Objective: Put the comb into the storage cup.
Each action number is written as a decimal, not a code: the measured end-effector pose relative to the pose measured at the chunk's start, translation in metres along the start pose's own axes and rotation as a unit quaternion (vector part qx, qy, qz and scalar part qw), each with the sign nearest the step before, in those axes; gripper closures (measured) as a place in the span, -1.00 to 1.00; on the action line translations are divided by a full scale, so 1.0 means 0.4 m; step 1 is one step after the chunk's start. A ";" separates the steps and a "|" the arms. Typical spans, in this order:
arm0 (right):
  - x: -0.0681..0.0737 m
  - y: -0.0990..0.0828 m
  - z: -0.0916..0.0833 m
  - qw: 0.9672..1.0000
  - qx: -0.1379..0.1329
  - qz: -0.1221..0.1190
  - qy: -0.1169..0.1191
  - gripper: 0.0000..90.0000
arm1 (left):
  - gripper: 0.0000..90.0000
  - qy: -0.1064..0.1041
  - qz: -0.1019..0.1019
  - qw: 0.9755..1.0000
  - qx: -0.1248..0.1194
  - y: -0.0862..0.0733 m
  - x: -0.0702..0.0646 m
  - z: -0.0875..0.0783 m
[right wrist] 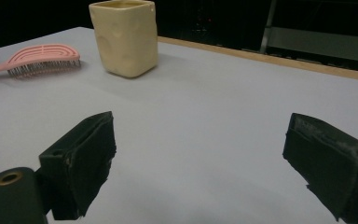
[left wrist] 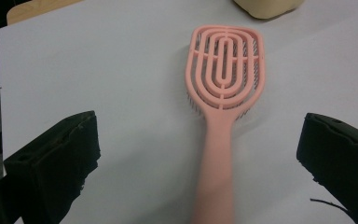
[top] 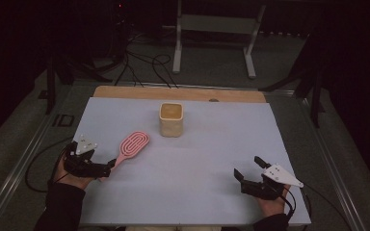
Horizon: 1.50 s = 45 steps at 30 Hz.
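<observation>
A pink vented hairbrush (top: 134, 145) lies bristles down on the white table cover (top: 197, 159), left of the middle. Its handle points toward my left gripper (top: 107, 169). In the left gripper view the brush handle (left wrist: 218, 154) runs down between the two wide-apart jaws of the left gripper (left wrist: 199, 137), which is open and touches nothing. A pale yellow square cup (top: 171, 119) stands upright behind the brush, near the table's middle. My right gripper (top: 248, 167) rests open at the front right, with bare cover between the jaws of the right gripper (right wrist: 199, 140). The cup (right wrist: 126, 37) and the brush (right wrist: 42, 58) lie well ahead of it.
A wooden strip (top: 178, 93) shows along the table's far edge. Beyond it stand a white metal frame (top: 217, 24) and loose cables (top: 144, 67) on the dark floor. Metal rails (top: 29, 154) run along both sides of the table.
</observation>
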State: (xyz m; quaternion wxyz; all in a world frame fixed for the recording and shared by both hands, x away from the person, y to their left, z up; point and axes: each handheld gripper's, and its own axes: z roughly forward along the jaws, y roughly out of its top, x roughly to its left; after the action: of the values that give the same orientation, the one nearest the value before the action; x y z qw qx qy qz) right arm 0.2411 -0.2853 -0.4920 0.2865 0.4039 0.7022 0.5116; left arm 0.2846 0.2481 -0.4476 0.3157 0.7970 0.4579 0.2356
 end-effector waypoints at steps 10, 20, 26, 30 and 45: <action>-0.006 0.000 -0.002 1.000 -0.001 0.003 -0.002 -0.80 | -1.00 -0.002 0.019 0.999 0.037 0.032 -0.002 0.021; -0.005 0.000 -0.003 1.000 -0.001 0.002 -0.003 -0.80 | -1.00 0.004 0.046 0.996 0.075 0.064 -0.016 0.050; -0.006 0.000 -0.005 1.000 -0.001 0.003 -0.003 -0.80 | -1.00 0.003 0.054 0.994 0.096 0.069 -0.024 0.067; -0.008 0.000 -0.003 1.000 -0.001 0.003 -0.003 -0.80 | -1.00 0.003 0.057 0.993 0.105 0.074 -0.024 0.076; -0.011 0.000 -0.002 1.000 0.001 0.003 -0.003 -0.80 | -1.00 -0.005 0.086 0.986 0.145 0.102 -0.043 0.118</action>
State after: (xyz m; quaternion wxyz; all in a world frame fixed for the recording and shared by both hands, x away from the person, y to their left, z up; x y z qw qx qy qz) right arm 0.2426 -0.2894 -0.4918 0.2870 0.4080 0.7003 0.5106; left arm 0.3314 0.2038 -0.4523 0.1779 0.8719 0.4150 0.1894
